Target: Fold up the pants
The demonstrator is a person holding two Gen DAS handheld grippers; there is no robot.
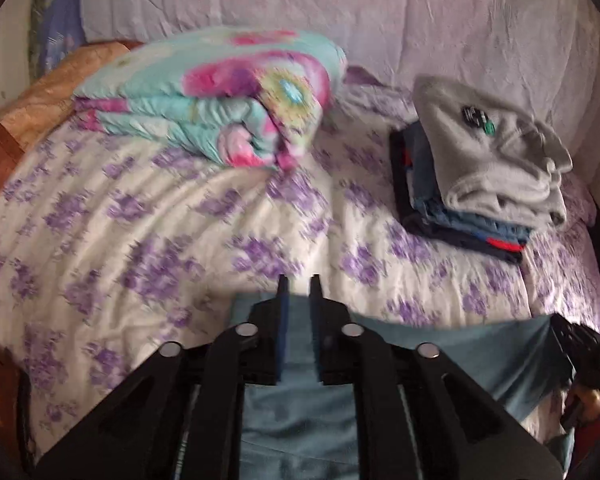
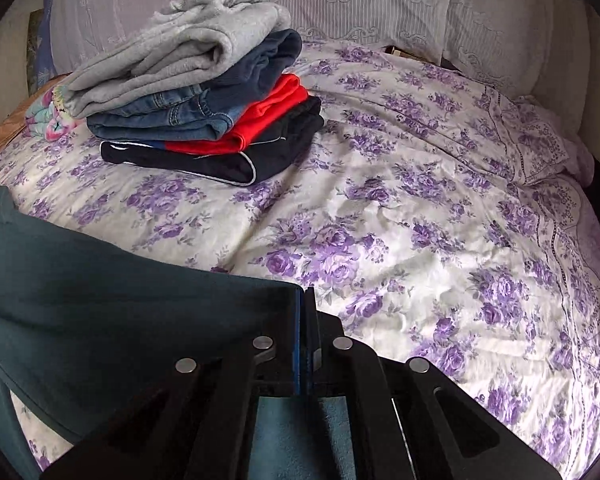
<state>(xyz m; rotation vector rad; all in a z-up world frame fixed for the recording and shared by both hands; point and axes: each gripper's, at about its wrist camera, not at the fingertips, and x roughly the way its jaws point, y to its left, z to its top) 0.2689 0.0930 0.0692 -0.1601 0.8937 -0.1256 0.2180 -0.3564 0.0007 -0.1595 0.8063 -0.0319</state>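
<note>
Left gripper: jaws are seen slightly apart; nothing is pressed by the pads, and teal cloth shows through the gap beneath them.
Right gripper: jaws are brought together, and an edge of the teal cloth is clamped between them.
Pants: teal fabric is draped from the right gripper's tips toward the left and near side; in the left wrist view it is spread under and to the right of the left gripper.
Bedspread: a white cover with purple flowers is laid beneath everything.
Folded stack: grey, denim, red and black garments are piled far left, well apart from the pants.
Floral quilt: it is folded at the far left.
</note>
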